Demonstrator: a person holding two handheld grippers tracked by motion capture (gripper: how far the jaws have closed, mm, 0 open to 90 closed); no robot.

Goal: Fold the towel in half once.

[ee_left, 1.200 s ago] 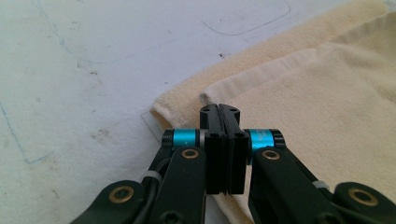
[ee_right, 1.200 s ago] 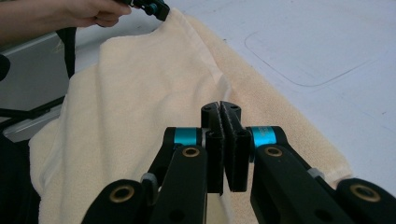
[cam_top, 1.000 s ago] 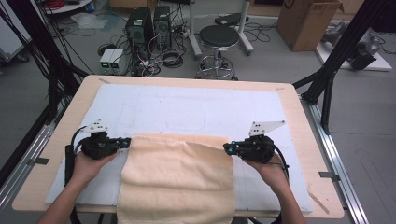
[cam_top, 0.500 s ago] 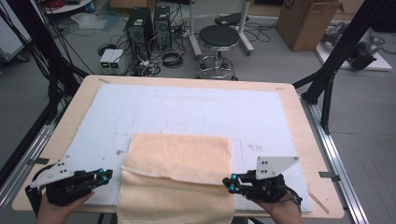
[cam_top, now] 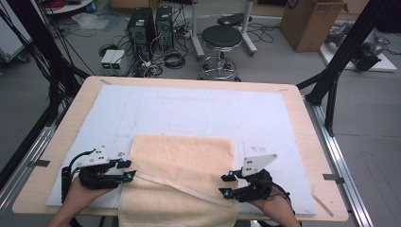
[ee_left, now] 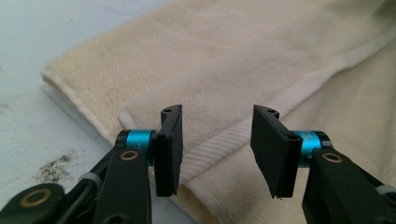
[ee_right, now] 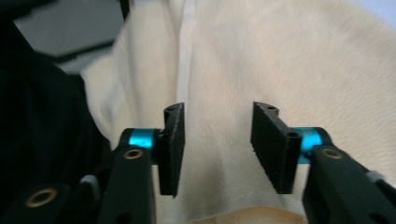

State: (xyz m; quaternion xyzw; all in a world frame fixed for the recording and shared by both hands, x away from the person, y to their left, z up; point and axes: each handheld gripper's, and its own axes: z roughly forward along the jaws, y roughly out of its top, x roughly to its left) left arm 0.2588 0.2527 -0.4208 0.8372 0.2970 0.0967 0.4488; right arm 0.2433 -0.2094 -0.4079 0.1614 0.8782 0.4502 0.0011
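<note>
Cream towel (cam_top: 182, 177) overhangs the table's (cam_top: 302, 118) near edge

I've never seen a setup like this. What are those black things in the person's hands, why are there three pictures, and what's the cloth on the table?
A person holds a hand-held gripper in each hand, a tool with two black jaws. The high view looks down on the table from above: the left gripper is at the left, the right gripper at the right. The other two pictures come from small cameras riding on each gripper, looking along its jaws. On the white mat lies a cream towel, folded over itself, its near end hanging off the table edge. Both grippers' jaws have just been opening and now stand apart at the towel's sides, so nothing is held.
</note>
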